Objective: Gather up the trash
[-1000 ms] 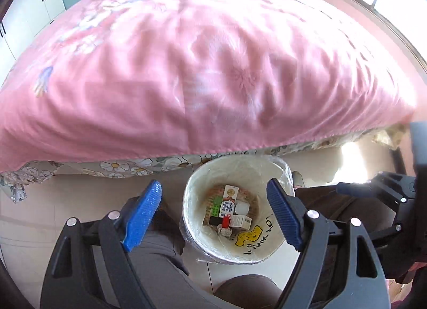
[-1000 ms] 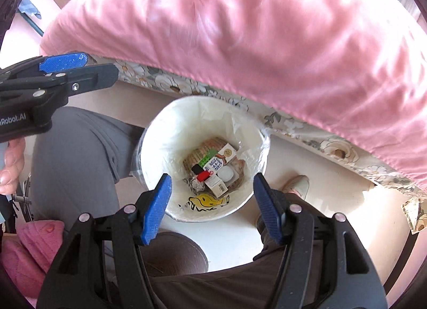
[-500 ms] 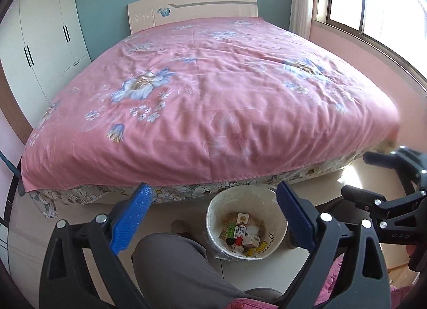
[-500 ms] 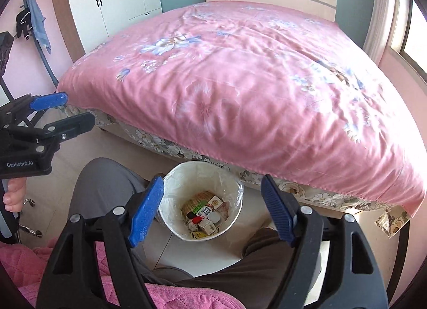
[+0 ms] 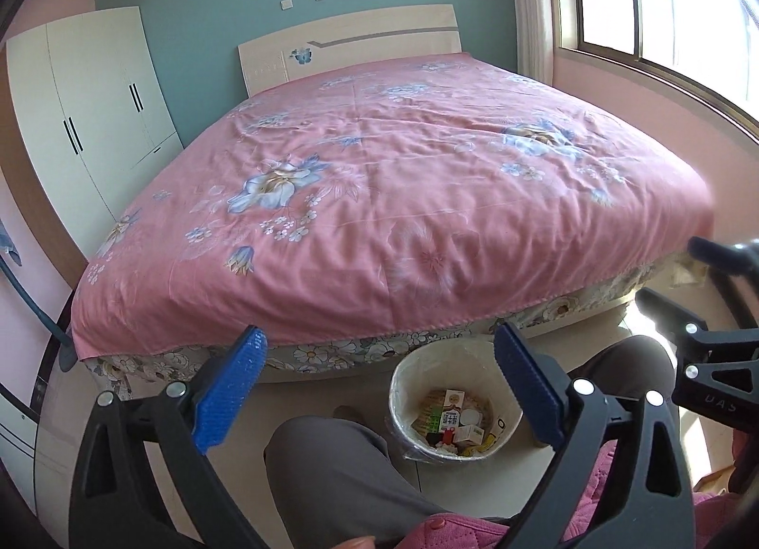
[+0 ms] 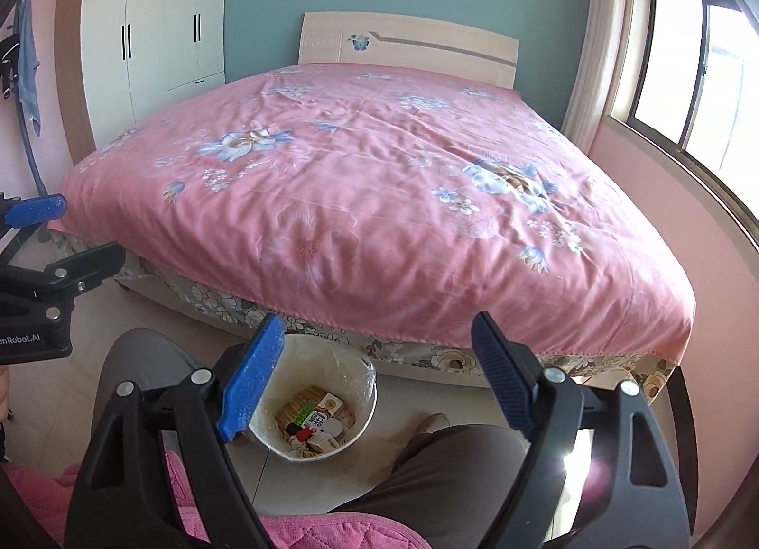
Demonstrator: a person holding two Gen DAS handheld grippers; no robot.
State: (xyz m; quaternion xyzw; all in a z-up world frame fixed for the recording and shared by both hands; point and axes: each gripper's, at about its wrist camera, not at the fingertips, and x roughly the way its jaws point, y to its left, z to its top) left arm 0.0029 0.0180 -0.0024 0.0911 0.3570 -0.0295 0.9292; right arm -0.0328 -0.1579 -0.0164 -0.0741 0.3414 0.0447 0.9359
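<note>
Closest to you, your left gripper [image 5: 377, 380] stands with its blue fingers [image 5: 230, 390] spread wide and nothing between them; the jaws have just been opening. Your right gripper [image 6: 377, 371] is the same: its jaws have just been opening, the gap is empty, and no pad presses on anything. Under both sit your grey-trousered knees [image 5: 332, 473] and the pink quilted hem of your top [image 6: 313, 532].

Just beyond your knees, on the tiled floor [image 6: 313, 478] at the foot of the bed, stands the white trash bin [image 5: 403, 388] lined with a clear bag. The trash [image 5: 450, 416] lies at its bottom: a small carton with a blue-and-white label, a white box or two, something red, and what may be a woven or corrugated piece, too small to name surely. The near wall hides part of the heap, and in the right wrist view your left finger covers the bin's left rim.

Behind it the pink floral bedspread [image 5: 403, 198] covers the whole bed up to the pale headboard [image 6: 408, 44]. A white wardrobe [image 6: 152, 27] stands far left, a window [image 6: 688, 46] far right, both cut off by the lens edge.
</note>
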